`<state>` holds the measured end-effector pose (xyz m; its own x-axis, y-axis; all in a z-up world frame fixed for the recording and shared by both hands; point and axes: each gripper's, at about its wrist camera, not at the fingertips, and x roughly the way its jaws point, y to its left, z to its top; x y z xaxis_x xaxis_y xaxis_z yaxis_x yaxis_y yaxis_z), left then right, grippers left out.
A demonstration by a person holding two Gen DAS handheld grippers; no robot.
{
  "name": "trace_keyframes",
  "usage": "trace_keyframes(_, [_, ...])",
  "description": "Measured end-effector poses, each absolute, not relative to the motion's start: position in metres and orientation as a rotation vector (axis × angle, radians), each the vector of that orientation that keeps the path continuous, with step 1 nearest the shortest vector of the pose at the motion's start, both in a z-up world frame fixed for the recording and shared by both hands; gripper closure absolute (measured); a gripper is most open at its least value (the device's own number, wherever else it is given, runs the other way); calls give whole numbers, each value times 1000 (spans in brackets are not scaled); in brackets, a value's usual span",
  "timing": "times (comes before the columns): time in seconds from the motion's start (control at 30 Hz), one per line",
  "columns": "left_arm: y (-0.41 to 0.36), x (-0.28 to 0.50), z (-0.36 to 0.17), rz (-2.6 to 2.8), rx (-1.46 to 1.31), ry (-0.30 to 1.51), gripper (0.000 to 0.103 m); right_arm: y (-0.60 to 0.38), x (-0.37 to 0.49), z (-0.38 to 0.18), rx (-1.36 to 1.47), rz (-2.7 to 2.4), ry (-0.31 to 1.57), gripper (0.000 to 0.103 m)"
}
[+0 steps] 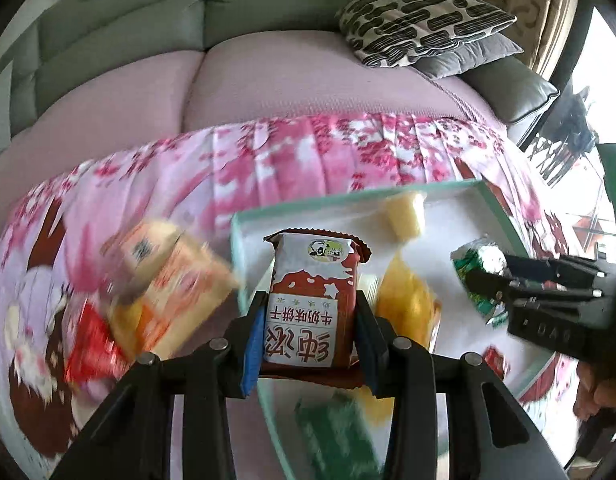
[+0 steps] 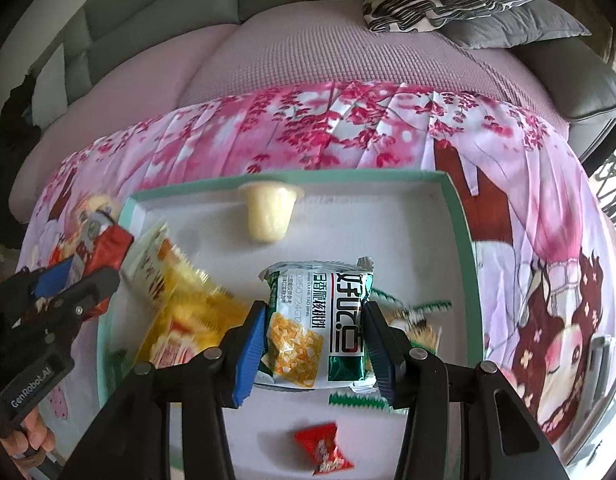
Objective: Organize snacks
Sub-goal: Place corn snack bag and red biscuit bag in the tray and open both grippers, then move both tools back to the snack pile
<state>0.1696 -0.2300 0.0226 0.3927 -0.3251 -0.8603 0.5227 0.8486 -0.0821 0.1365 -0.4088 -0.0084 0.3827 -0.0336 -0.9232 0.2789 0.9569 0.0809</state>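
Observation:
My left gripper [image 1: 310, 320] is shut on a brown-and-white biscuit packet [image 1: 314, 300], held upright above the near left corner of the mint-rimmed white tray [image 1: 348, 199]. My right gripper [image 2: 314, 340] is shut on a green-and-white snack packet [image 2: 320, 320] over the middle of the tray [image 2: 462, 240]. In the left wrist view the right gripper [image 1: 490, 271] shows at the right with that green packet [image 1: 472, 260]. In the right wrist view the left gripper [image 2: 98, 258] shows at the left with its packet [image 2: 113, 243].
In the tray lie a yellow jelly cup [image 2: 270, 212], a yellow-orange packet [image 2: 188, 308], a red candy [image 2: 324, 446] and green wrappers [image 2: 424, 306]. Left of the tray, on the pink flowered cloth [image 1: 288, 160], are a blurred orange box [image 1: 168, 276] and a red packet [image 1: 92, 344]. A sofa with cushions [image 1: 424, 20] stands behind.

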Motion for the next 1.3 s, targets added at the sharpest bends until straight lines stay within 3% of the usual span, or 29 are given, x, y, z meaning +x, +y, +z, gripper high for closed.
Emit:
trace_keyframes(0.17, [-252,184,21,-548,250,1017,60,-416,146,-12,236,-223,1170,48])
trace_keyframes(0.23, [-254,184,22,-558,248,1012,43,-418,148,-14,246,-214,1176,46])
trace_keyframes(0.27, [-255,185,22,-560,242,1007,39,-418,148,-14,241,-215,1179,42])
trace_keyframes(0.43, [-239,187,30,-549,198,1006,33,-419,143,-10,251,-231,1174,37])
trace_keyframes(0.6, [-207,189,44,-498,160,985,13,-410,137,2,229,-241,1156,9])
trace_keyframes(0.67, [-185,191,52,-450,149,971,7,-405,136,8,218,-238,1146,1])
trace_keyframes(0.73, [-163,194,57,-406,134,958,2,-396,135,13,207,-230,1134,0])
trace_keyframes(1.3, [-6,209,51,-235,-10,1010,1,-257,168,41,131,21,1093,0])
